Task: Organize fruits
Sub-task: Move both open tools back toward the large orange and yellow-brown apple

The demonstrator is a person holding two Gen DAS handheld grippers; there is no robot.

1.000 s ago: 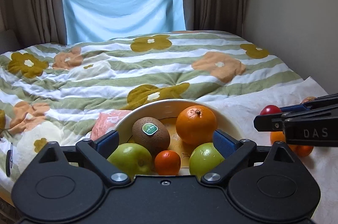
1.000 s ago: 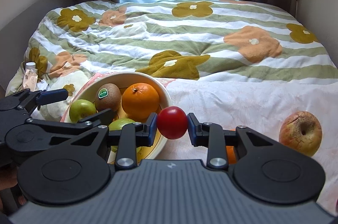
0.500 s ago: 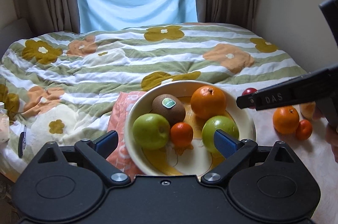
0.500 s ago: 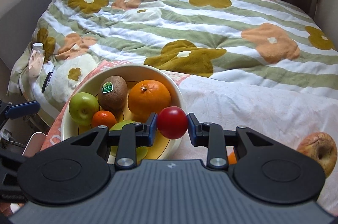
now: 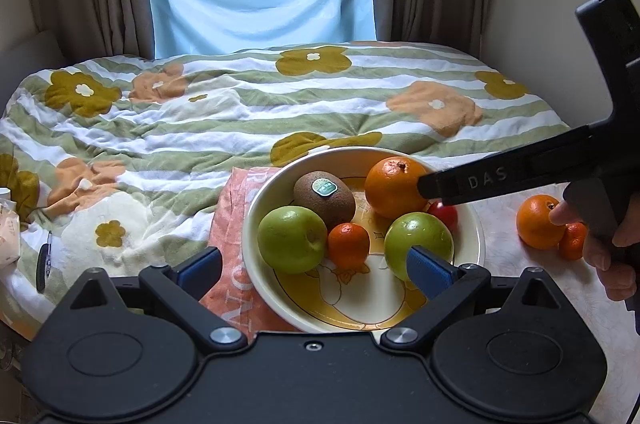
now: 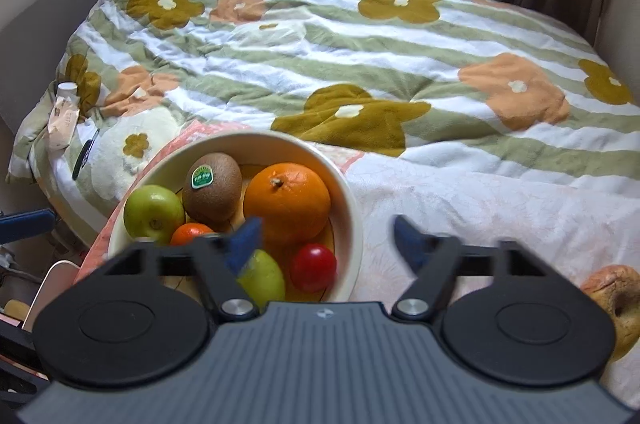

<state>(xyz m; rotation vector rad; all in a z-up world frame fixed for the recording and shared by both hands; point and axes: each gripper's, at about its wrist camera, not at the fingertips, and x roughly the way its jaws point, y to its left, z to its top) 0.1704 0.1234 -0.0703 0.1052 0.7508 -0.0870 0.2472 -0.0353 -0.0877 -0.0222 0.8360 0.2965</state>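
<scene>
- The right gripper [image 6: 324,238] fingers [image 6: 245,238] are opening and spread wide; nothing is between them. The left gripper [image 5: 314,266] fingers [image 5: 430,268] are spread wide, empty.
- The red fruit [image 6: 313,268] is seen in the bowl [image 6: 354,224], on the bed [image 6: 360,63], beside the large orange [image 6: 287,203] and a green apple [image 6: 262,278].
- Only the left wrist view shows an orange [image 5: 538,222] and a small mandarin [image 5: 573,240] outside the bowl, and the hand [image 5: 612,248] on the right gripper.
- Only the right wrist view shows a blemished apple [image 6: 616,304] outside the bowl.
- The kiwi [image 6: 213,185] lies tilted, long axis slanting, sticker upward.
</scene>
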